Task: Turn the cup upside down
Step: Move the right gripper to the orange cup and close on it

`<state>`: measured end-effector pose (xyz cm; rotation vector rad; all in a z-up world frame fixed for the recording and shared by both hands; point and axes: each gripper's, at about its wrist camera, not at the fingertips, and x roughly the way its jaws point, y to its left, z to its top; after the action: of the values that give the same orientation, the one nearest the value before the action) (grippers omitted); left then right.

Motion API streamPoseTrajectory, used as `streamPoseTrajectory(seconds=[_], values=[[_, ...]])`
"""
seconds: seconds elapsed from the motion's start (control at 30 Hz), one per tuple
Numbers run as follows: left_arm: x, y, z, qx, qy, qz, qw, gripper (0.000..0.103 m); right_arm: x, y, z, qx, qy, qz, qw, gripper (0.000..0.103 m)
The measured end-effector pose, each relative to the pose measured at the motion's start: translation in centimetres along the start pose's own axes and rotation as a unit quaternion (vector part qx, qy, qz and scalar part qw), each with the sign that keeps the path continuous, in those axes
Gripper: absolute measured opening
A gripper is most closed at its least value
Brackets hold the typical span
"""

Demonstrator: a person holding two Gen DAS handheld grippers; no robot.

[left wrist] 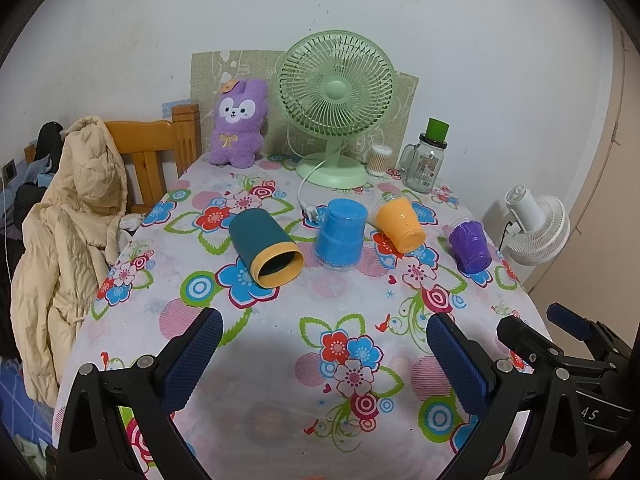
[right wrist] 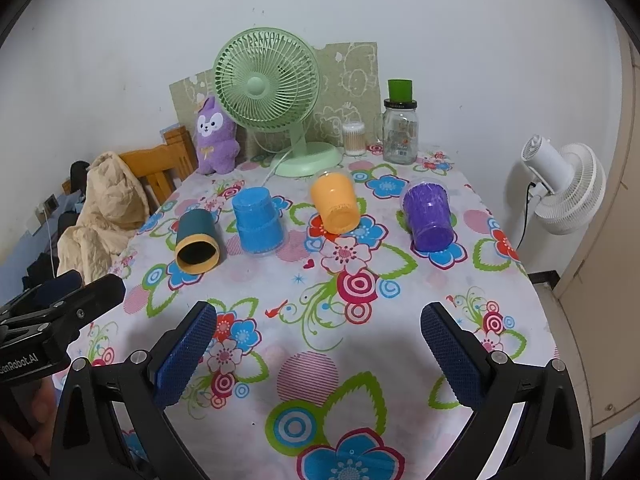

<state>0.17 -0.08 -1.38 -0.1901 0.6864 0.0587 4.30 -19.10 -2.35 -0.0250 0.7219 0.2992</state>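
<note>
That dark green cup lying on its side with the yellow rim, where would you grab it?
Grip the teal cup across its round body, midway along, coming down from above with the open left gripper. It lies on its side, mouth toward the camera, so both curved flanks look free; the blue cup stands apart on its right.

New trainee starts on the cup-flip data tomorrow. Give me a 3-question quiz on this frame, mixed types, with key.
1. True or false: the teal cup lies on its side with its mouth toward the cameras.
2. Multiple choice: which cup sits nearest the table's right edge? A) blue cup B) orange cup C) purple cup
3. Fill in: the left gripper and right gripper are both ____ and hold nothing.

Key
1. True; its yellow-rimmed opening faces both views.
2. C.
3. Open; each hangs over the flowered tablecloth, short of the cups.
</note>
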Motion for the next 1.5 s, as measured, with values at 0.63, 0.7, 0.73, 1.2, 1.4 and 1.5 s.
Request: streamPoseTrajectory(seconds=[0.63,0.7,0.73,1.2,1.4,1.5], values=[[7.0,-0.8,1.9,0.029,0.040,-0.004,0.9988,0.103,7.0,-1.7,4.1,-0.016,0.031,-0.021,0.999,0.103],[8.1,-1.0,2.5,0.035,0.044,-0.008,0.9984,0.103,8.5,-2.0,4.8,-0.019,0.041,-0.023,0.999,0.103],[8.5,-1.1,2.7,0.038,0.047,-0.009,0.9982,0.103,9.3,-2.0,5.2,-0.023,0.046,-0.024,0.998,0.103],[14.7,-2.4,5.2,0.091,0.075,-0.007,0.9930,0.103,18.5,-2.7,8.4,-0.054,0.095,-0.022,0.994,0.103],[16.6,-3.2,6.2,0.106,0.080,-0.005,0.9911,0.103,21.9,-3.0,9.5,-0.059,0.113,-0.021,0.992,0.103],[17.7,-3.8,6.7,0.122,0.085,0.001,0.9889,0.103,23.2,-3.1,9.8,-0.063,0.123,-0.026,0.990,0.103]])
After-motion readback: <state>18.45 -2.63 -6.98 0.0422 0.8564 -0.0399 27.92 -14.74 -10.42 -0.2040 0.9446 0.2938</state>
